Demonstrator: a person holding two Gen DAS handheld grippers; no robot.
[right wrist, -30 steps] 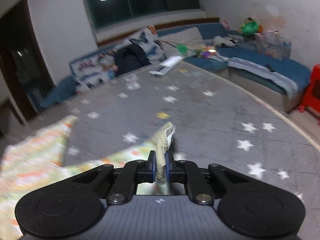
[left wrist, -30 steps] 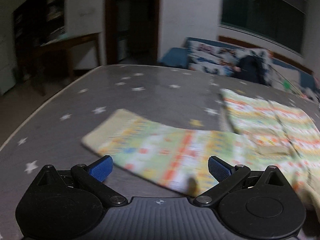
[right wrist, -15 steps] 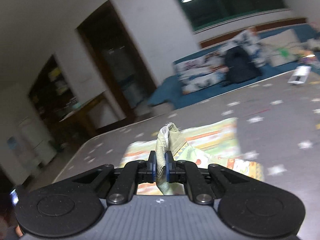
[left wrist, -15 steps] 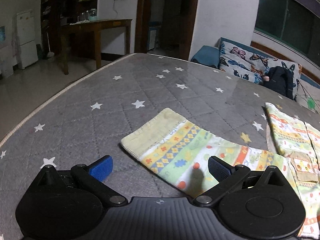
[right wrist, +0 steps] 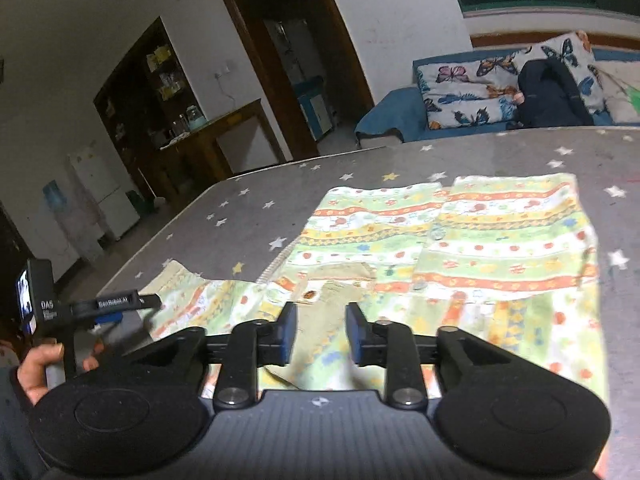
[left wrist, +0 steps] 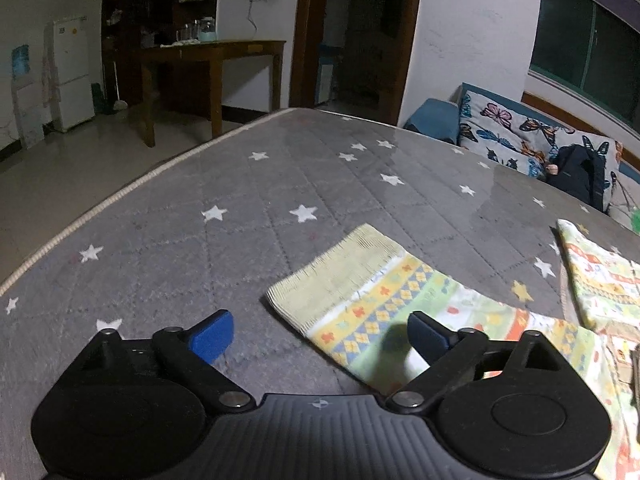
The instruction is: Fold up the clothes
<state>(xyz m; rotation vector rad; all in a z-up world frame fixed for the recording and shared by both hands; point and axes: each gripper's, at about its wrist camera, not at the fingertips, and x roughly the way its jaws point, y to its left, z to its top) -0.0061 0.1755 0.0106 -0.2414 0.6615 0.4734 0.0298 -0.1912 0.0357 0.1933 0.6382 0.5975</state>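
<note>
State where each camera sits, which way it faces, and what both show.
Left wrist: on the left gripper, facing a sleeve on the mattress; jaws open, just narrowing, empty.
Right wrist: on the right gripper, facing the shirt; jaws just opening, empty; left hand visible.
Shared: shirt, mattress, butterfly pillow.

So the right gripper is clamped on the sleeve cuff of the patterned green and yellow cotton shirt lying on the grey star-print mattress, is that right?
Not quite. In the right wrist view the right gripper has just been opening and nothing is pinched between its blue pads; the patterned green and yellow cotton shirt lies released on the grey star-print mattress. The rest holds.
</note>
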